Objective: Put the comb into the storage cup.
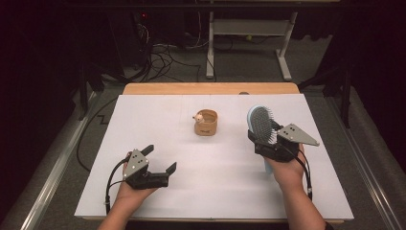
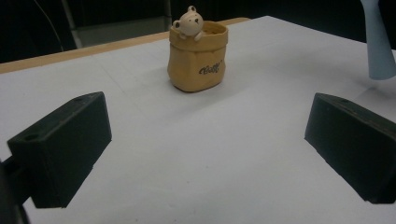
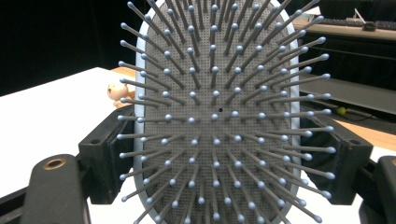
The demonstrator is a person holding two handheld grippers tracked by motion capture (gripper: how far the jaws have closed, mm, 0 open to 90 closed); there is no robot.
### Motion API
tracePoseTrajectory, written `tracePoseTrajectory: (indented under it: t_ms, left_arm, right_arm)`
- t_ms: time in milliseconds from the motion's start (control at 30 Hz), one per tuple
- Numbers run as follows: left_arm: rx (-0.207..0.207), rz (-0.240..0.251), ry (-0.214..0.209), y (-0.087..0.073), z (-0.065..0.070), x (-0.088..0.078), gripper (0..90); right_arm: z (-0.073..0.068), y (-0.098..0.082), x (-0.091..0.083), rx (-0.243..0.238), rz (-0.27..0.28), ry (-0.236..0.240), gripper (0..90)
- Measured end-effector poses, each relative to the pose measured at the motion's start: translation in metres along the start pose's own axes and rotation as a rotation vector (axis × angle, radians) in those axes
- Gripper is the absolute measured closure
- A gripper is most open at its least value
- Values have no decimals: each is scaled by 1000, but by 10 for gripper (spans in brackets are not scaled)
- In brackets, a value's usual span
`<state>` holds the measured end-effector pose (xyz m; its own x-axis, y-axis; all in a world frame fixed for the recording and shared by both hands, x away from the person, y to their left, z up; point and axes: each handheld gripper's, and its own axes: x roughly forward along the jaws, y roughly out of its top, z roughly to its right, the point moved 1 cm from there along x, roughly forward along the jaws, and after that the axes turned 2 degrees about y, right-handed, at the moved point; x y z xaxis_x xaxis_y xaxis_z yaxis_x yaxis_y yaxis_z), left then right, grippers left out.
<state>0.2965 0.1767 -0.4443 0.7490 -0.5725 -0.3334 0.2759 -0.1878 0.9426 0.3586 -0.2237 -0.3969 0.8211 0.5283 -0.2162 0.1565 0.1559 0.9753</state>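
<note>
A light blue hairbrush (image 1: pixel 261 122) with a grey bristle pad stands upright in my right gripper (image 1: pixel 263 140), at the right of the white table. In the right gripper view the jaws clamp both edges of the brush head (image 3: pixel 217 112), bristles facing the camera. My right gripper (image 3: pixel 224 163) is shut on it. A small tan bag-shaped pot (image 1: pixel 206 122) with a bear figure on its rim sits at the table's middle. My left gripper (image 1: pixel 161 158) rests low at the front left, open, nothing between its jaws. In its view, my left gripper (image 2: pixel 205 149) faces the pot (image 2: pixel 198 56).
The white sheet (image 1: pixel 167 115) lies on a wooden table whose far edge (image 1: pixel 210 88) shows. The brush handle (image 2: pixel 377 42) hangs at the upper right of the left gripper view. Cables and a desk frame (image 1: pixel 249 43) stand on the floor beyond.
</note>
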Motion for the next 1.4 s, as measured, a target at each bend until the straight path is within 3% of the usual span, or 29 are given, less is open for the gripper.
tracePoseTrajectory:
  t_ms: [200,500,833,967,1033,1100,1233,1333,1400]
  left_arm:
    - [-22,19,-27,5,3,-2,18]
    - [-10,-19,-49,5,0,1,24]
    - [-30,17,-45,9,-2,1,22]
    - [-4,-6,-64,10,-1,4,8]
    - [3,3,-71,10,0,2,4]
    - [-5,7,-73,9,0,3,3]
    - [6,21,-76,14,0,5,2]
    - [-27,48,-80,18,-2,7,2]
    - [-16,41,-65,20,-1,9,2]
  right_arm:
    - [-5,-1,-6,-10,6,-12,204]
    - [-10,-2,1,-21,5,-27,205]
    - [-14,-1,0,-41,6,-22,205]
    - [-15,-4,1,-55,0,-34,204]
    - [-17,-7,2,-39,-11,-24,205]
    - [-20,-8,4,-71,-26,-32,205]
    - [-22,-4,0,-70,-6,-37,205]
    - [-23,-3,2,-84,3,-34,205]
    - [-24,-3,4,-81,0,-20,205]
